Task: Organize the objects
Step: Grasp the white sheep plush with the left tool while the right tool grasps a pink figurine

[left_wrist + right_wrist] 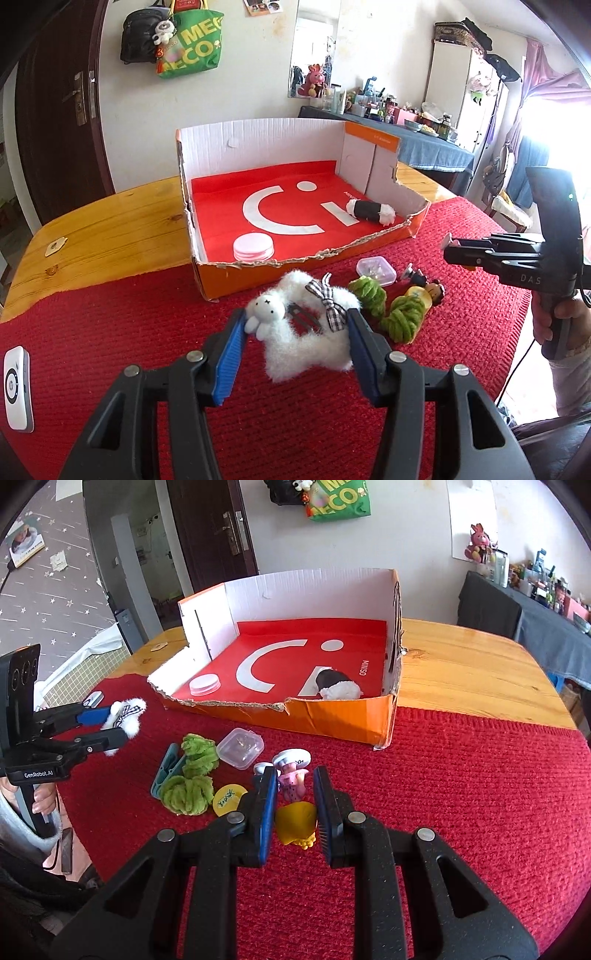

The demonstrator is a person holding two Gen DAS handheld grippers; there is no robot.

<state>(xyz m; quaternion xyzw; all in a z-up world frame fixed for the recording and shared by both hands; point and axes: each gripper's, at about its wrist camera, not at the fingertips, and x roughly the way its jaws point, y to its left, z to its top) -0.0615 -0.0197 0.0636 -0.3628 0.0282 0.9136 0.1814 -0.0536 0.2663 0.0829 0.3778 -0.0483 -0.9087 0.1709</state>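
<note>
Both grippers: black plastic frames w/ triangular cut-outs, round silver screw heads at the pivots, blue ribbed pads on the finger insides.

Left gripper (297,325), seen from the other cam: white "GenRobot.AI" lettering on the body side, upright black block at rear w/ round lens-like circles, black pistol-type handle. Left hand (42,799) comes out of a light grey fuzzy sleeve.

Right gripper (295,794), seen from the left cam: embossed "DAS" on the side, tall black rear block w/ small green LED, thin black cable trailing below the handle. Right hand (554,321) has a pale, whitish sleeve.
</note>
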